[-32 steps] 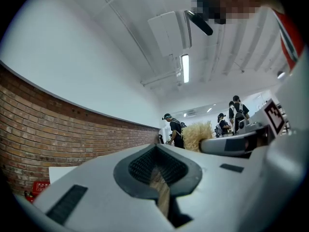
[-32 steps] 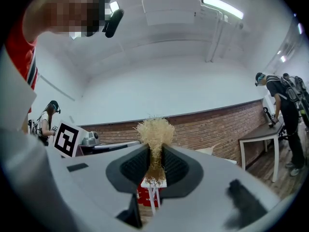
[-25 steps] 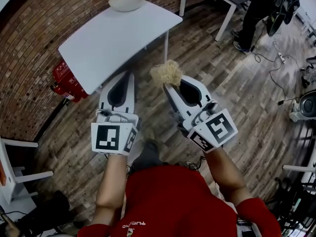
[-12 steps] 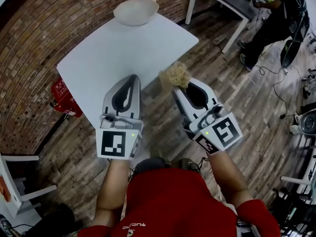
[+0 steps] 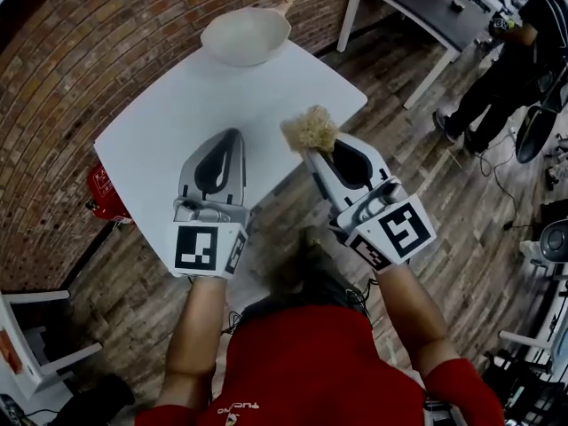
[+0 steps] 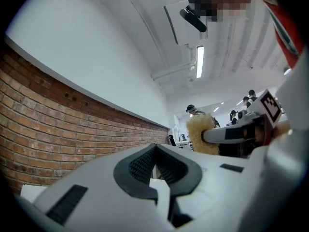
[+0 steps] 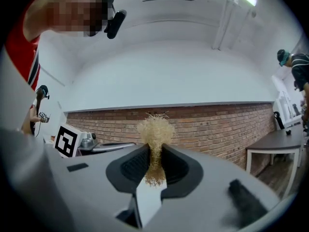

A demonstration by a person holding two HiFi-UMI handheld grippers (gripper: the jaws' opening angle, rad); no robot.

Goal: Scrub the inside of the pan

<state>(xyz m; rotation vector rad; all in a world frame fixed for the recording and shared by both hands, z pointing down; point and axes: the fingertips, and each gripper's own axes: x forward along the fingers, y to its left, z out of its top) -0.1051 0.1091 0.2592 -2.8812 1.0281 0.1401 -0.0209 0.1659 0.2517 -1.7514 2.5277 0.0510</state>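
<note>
We hold the left hand-held gripper (image 5: 232, 138) above the white tabletop (image 5: 160, 122), its jaws pressed together on nothing. The pale pan (image 5: 246, 35) sits at the far corner. Our right hand-held gripper (image 5: 312, 153) clamps a straw-coloured fibre scrubber (image 5: 310, 130) over the tabletop's right edge.

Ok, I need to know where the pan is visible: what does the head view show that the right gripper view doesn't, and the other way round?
Only the head view shows the pan, sitting on the far corner of the white table. Only the right gripper view shows how the jaws clamp the middle of the scrubber. Both show the right gripper, the scrubber, the left gripper and the brick wall.
</note>
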